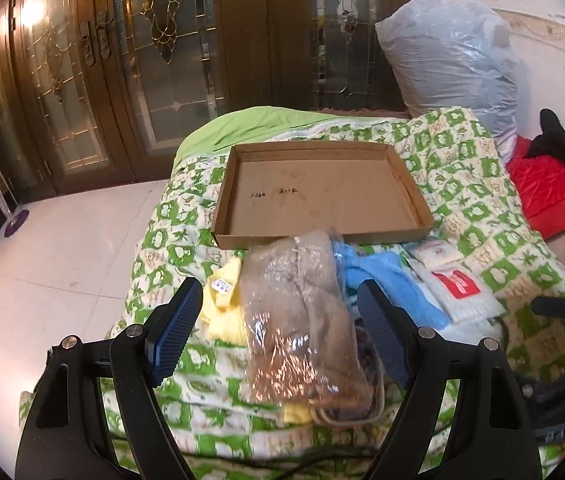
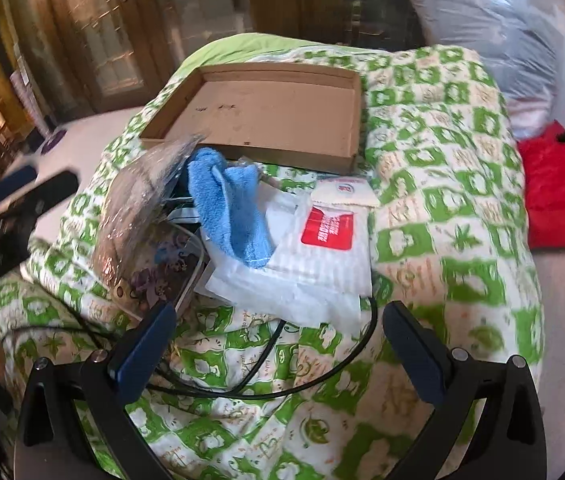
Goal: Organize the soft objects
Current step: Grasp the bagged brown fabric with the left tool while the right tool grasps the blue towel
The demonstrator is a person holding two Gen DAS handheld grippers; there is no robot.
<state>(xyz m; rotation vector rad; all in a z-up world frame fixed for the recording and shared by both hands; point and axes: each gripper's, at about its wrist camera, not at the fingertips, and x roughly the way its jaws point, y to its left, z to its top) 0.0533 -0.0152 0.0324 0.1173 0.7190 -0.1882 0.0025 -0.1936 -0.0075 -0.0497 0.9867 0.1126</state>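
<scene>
- cardboard tray (image 1: 322, 188) lies on a green-checked quilt (image 1: 462, 184); handwriting on its floor reads roughly "1-230" and "2.1f", not clear.
- soft things are piled just before the tray's near wall: a brown item in a clear bag (image 1: 302, 320), a yellow cloth (image 1: 224, 304) with a small tag too small to read, a blue towel (image 2: 228, 212), and a white pack (image 2: 322, 248).
- the pack's red label (image 2: 327, 231) has white print, unreadable.
- left gripper (image 1: 278, 332) is spread wide, the bag between its fingers.
- right gripper (image 2: 278, 348) is spread, holding nothing, near the pack's edge, over a black cable (image 2: 302, 380).
</scene>
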